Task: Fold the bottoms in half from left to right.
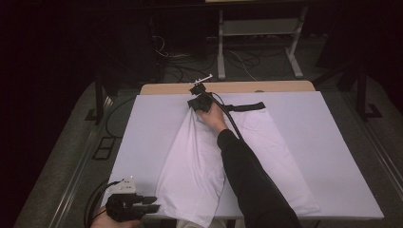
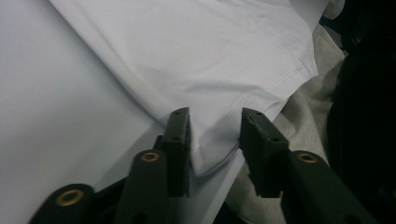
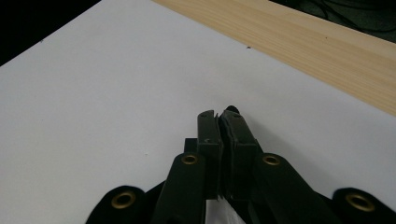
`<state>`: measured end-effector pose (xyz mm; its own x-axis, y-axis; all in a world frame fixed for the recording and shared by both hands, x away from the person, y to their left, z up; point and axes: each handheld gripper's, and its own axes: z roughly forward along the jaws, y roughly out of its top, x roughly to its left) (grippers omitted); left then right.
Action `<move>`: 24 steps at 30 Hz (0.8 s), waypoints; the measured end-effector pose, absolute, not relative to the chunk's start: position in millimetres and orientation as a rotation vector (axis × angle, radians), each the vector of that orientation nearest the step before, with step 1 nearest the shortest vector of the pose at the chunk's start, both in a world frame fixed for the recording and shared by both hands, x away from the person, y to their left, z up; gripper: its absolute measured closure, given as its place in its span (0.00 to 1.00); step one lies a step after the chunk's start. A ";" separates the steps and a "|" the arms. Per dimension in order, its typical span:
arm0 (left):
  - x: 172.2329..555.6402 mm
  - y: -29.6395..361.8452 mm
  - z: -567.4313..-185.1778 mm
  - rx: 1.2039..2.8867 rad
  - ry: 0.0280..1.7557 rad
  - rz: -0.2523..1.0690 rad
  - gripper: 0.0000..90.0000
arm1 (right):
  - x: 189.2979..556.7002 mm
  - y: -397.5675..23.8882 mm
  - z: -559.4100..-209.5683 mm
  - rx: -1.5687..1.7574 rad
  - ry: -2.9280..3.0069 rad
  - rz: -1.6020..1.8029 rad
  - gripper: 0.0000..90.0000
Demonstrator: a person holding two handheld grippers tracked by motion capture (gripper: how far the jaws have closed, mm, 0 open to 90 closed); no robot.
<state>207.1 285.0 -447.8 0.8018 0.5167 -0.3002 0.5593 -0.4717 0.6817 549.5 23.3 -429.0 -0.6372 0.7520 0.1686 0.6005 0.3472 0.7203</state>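
A white garment [image 1: 199,156] with a black waistband [image 1: 244,106] lies on the white table cover [image 1: 332,142], one side folded over towards the middle. My right gripper [image 1: 194,102] is at the garment's far end beside the waistband. Its jaws are shut [image 3: 219,114], with a sliver of white cloth [image 3: 215,201] pinched low between them. My left gripper [image 1: 154,204] is at the table's near left edge. In the left gripper view its jaws [image 2: 215,126] stand apart on either side of the garment's near hem corner [image 2: 210,158], pads clear of the cloth.
A wooden table edge [image 1: 237,87] shows beyond the white cover. A black sleeve [image 1: 252,180] crosses the garment. Grey fabric [image 2: 303,116] hangs below the near edge. A metal stand [image 1: 259,28] and cables [image 1: 190,66] are on the floor beyond.
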 end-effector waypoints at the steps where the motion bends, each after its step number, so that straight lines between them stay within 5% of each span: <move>1: 207.8 284.3 -447.9 2.166 0.785 -0.072 0.77 | 549.5 23.2 -428.9 1.228 2.415 1.162 0.95; 9: 211.5 278.8 -448.2 2.195 0.769 -0.073 0.97 | 549.2 23.8 -429.1 1.224 2.416 1.161 0.95; 24: 211.8 277.9 -435.2 2.176 0.731 -0.052 0.99 | 550.3 18.0 -422.3 1.228 2.414 1.178 0.95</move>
<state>211.8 277.9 -435.2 0.8308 0.4847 -0.2737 0.5184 -0.4948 0.6974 550.3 18.0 -422.3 -0.6396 0.7481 0.1765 0.5995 0.3417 0.7238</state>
